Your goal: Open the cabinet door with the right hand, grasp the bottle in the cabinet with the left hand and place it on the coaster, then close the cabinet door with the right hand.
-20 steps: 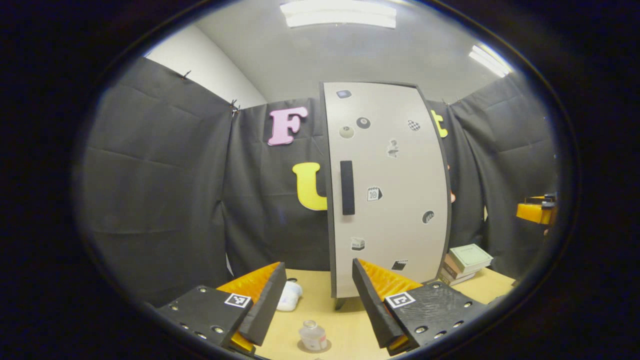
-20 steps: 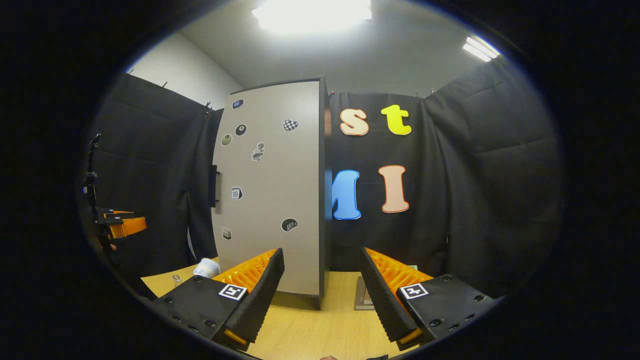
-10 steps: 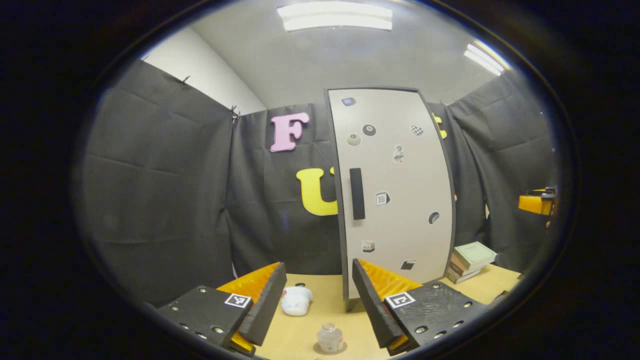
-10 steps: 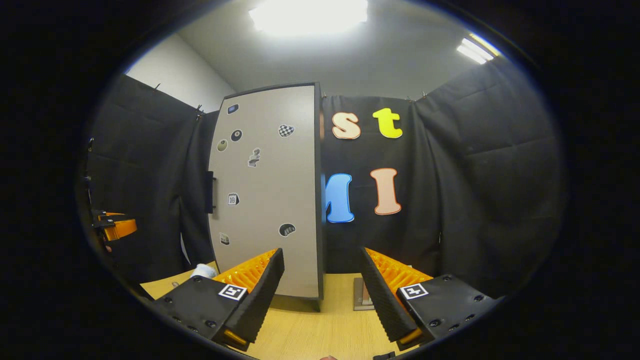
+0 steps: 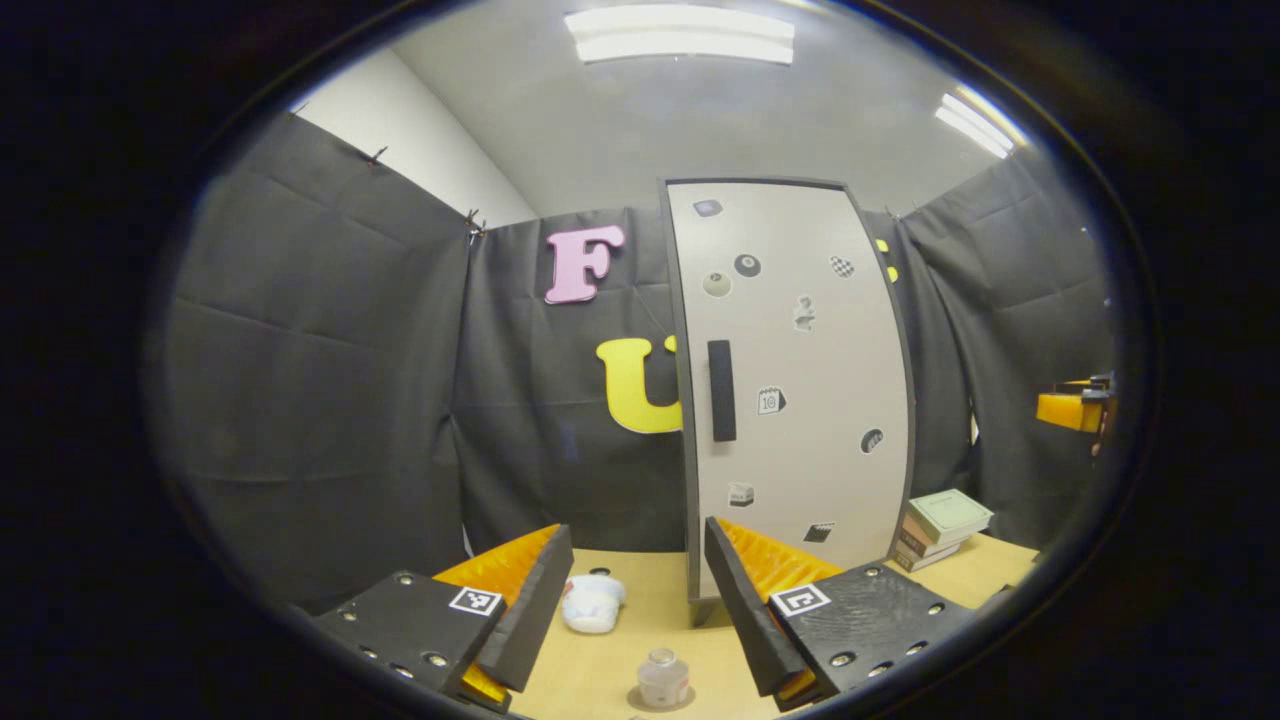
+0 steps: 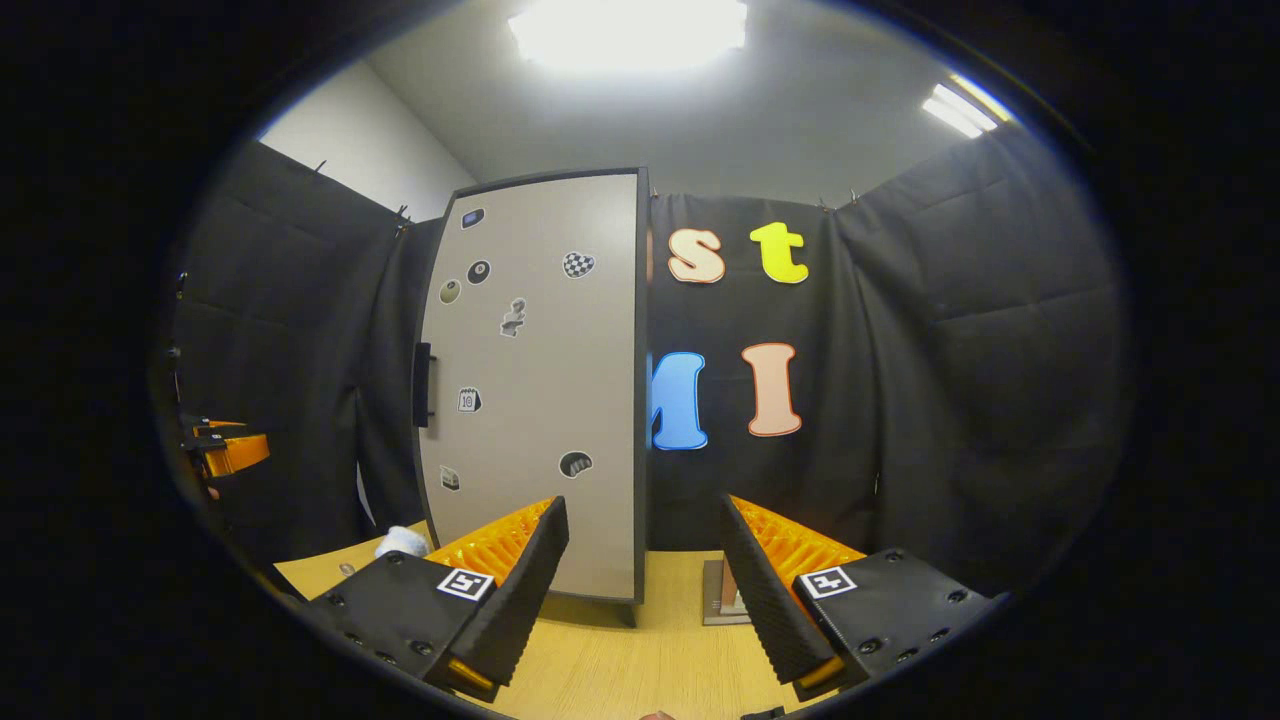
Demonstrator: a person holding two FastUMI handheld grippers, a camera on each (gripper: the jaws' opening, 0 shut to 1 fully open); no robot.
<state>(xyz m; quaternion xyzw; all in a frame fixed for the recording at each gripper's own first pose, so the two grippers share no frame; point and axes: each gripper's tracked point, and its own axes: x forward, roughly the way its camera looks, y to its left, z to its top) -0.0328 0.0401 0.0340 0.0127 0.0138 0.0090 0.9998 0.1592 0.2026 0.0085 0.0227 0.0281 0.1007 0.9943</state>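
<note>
Bottle (image 5: pixel 663 679) on coaster (image 5: pixel 634 698) — left tongs (image 5: pixel 630 600), right tongs (image 6: pixel 645 585) wide open, empty.

Bottle (image 5: pixel 663 680) upright on coaster (image 5: pixel 634 700)

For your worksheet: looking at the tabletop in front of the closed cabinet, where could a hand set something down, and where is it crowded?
Bare table lies between the right gripper and the cabinet. By the left gripper it is crowded: the bottle stands on its coaster, a white object behind it. Books fill the cabinet's far side.
</note>
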